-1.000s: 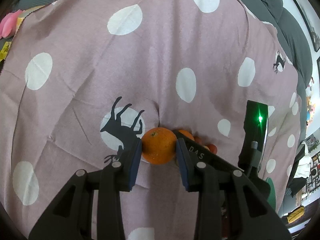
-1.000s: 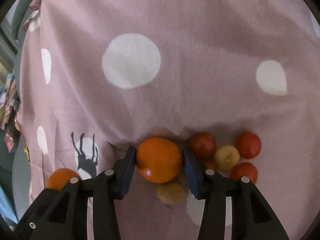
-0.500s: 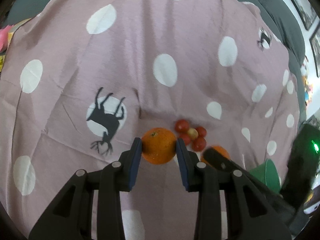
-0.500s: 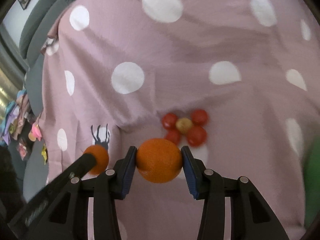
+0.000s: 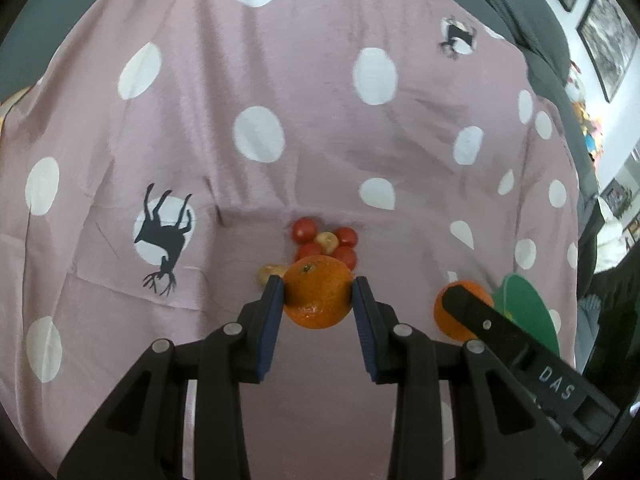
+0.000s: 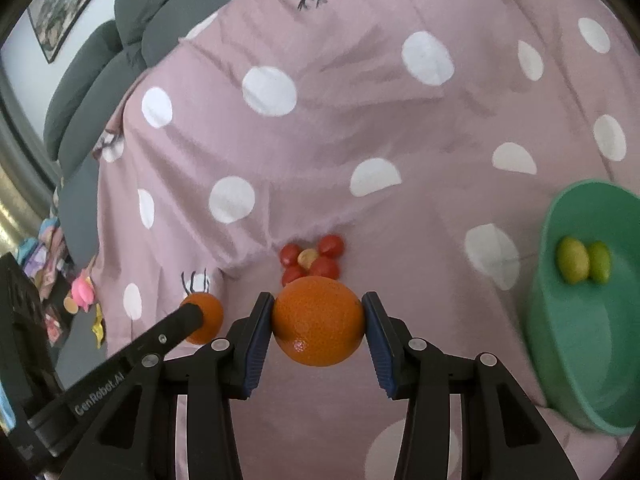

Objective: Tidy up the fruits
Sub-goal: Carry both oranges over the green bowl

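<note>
left gripper [image 5: 318, 300]: we have it clamped on a small orange [image 5: 318, 294], lifted clear of the spotted cloth [image 5: 256, 184].
right gripper [image 6: 318, 322]: we hold a larger orange [image 6: 318, 320] between its pads, also off the cloth.
bowl [image 6: 538, 312]: green, at the right, with two yellow-green fruits [image 6: 582, 266] inside (our likely drop spot).
left behind: a tight cluster of cherry tomatoes [image 5: 324, 242] and one pale fruit [image 5: 269, 273] on the cloth.
risk, slip: round, smooth skins could roll out of two flat pads if we swing fast.
risk, clash: our grippers are close together; both heading to the bowl could knock one orange loose.
</note>
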### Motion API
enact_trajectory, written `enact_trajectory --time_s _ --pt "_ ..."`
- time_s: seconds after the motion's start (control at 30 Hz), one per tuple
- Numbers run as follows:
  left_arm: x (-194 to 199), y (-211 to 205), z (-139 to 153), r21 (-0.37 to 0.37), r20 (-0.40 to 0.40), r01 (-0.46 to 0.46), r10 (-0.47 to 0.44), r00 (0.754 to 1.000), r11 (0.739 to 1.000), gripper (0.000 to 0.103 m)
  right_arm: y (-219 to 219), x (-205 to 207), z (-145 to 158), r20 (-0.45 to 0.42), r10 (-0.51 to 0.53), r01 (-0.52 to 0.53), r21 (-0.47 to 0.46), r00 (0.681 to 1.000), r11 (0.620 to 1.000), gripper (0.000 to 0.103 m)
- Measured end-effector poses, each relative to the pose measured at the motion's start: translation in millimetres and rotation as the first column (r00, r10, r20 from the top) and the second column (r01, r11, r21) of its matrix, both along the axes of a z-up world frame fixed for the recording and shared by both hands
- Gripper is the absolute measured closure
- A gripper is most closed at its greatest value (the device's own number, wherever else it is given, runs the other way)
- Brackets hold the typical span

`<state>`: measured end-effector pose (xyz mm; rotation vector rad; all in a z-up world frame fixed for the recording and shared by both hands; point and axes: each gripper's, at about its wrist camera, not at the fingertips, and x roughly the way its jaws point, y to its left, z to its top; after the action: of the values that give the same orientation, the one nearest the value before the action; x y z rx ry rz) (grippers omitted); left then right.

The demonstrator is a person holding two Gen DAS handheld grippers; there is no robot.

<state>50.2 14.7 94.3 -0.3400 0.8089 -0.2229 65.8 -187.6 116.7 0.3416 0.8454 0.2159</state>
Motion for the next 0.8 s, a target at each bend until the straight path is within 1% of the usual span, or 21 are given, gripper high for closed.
enact_trajectory --time_s 0.33,0.5,0.6,0.8 --pt "-12 -35 8 0.028 0.029 0.09 -0.09 0.995 0.996 0.068 -37 -16 15 0.053 -0.054 0.052 0.027 0.997 0.998 0.056" --pt "-15 -53 9 0.019 0.027 0.143 -0.143 0.989 0.99 0.068 -60 -22 17 0.062 -0.106 0.103 0.04 0.992 0.994 0.056" --pt "-16 -61 10 0.023 0.035 0.161 -0.162 0.986 0.987 0.068 -71 -25 19 0.069 -0.133 0.13 0.044 0.989 0.991 0.056" --pt "-18 -79 15 0.006 0.041 0.206 -0.206 0.978 0.979 0.068 -89 -31 24 0.087 -0.175 0.171 0.049 0.981 0.984 0.056"
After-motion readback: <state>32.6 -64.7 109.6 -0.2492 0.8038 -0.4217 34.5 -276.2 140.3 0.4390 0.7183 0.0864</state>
